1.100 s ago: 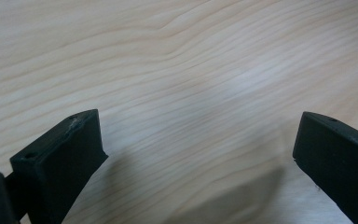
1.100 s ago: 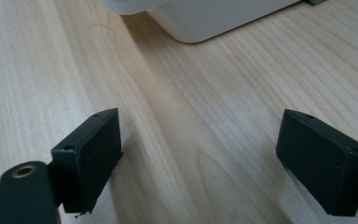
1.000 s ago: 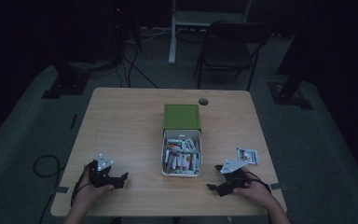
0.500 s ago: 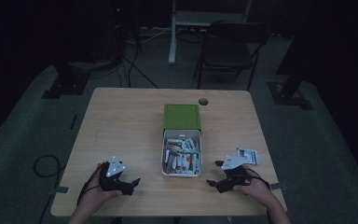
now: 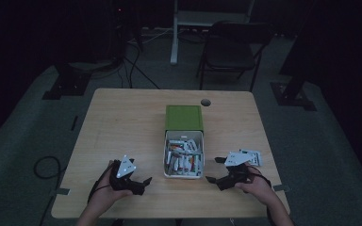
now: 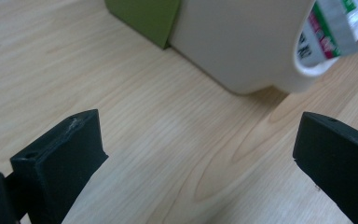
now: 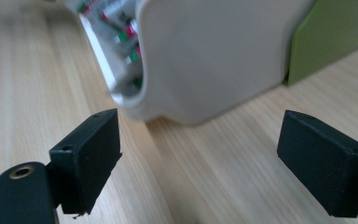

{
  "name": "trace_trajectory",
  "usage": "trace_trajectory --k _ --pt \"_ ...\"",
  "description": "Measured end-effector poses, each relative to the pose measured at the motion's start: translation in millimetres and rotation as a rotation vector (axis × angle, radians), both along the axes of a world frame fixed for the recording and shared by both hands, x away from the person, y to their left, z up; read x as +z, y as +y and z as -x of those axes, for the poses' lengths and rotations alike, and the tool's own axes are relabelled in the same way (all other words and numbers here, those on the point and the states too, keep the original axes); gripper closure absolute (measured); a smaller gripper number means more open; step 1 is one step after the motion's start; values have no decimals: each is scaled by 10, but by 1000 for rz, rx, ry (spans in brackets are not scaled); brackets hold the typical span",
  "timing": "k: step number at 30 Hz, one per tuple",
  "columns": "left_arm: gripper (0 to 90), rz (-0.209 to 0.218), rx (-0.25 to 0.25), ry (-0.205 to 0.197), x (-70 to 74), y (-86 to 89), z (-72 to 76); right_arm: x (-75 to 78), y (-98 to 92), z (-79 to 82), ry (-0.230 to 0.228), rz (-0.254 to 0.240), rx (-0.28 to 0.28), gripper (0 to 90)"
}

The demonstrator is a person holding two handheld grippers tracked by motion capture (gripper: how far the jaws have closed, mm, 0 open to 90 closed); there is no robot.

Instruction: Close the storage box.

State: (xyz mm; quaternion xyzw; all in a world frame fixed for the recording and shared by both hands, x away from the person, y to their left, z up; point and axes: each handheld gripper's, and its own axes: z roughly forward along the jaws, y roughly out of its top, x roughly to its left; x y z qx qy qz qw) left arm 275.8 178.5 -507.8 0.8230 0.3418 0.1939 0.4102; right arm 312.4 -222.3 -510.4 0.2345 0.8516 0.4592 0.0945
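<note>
Two grippers, left (image 5: 141, 181) and right (image 5: 214, 170), jaws apart, flank the white bin (image 5: 184, 175); green lid (image 5: 184, 117) behind.

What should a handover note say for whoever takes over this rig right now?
Left gripper: jaws wide open, empty, low over the wooden table, left of the white plastic box of small packets and aimed at its near corner.
Right gripper: jaws wide open, empty, right of the box and facing its side.
The box sits mid-table, uncovered, with its green lid lying against its far end. A few loose packets lie by the right hand.
Done: lid off. Nothing gripped yet.
Left: probably closing in on the box from both sides; the packets inside look untouched.
</note>
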Motion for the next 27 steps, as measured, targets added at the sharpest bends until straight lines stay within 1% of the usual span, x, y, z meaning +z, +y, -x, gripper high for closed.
trace_trajectory --k 1,2,3,4,5,6,7,11,13,16,19,23,27 --pt "20 -1 -2 -7 8 -15 -6 15 1 -5 -1 -8 -2 129" --pt "20 7 -4 -17 16 -36 -13 35 2 -14 -4 -20 -4 129" --pt "20 8 -9 -19 23 -46 -18 59 2 -25 0 -41 -5 129" --pt "20 8 -9 -19 23 -46 -18 59 2 -25 0 -41 -5 129" --pt "20 15 -11 -32 39 -79 -35 73 1 -32 -1 -49 -5 129" --pt "20 15 -16 -36 46 -88 -41 112 5 -49 -5 -74 -8 129" --pt "20 22 -20 -38 53 -104 -50 121 8 -54 -6 -78 -10 129" --pt "20 28 -24 -54 82 -167 -90 136 41 -91 -5 -90 -17 129" --pt "20 39 -35 -54 90 -209 -103 134 64 -100 -1 -91 -13 129" --pt "20 37 -47 -57 88 -252 -125 117 90 -117 0 -83 -11 129" --pt "20 38 -49 -56 81 -293 -158 99 94 -138 5 -79 -13 129" --pt "20 63 -51 -57 81 -339 -200 74 83 -173 9 -73 -28 128" --pt "20 68 -58 -58 70 -385 -231 63 80 -189 21 -83 -31 124"
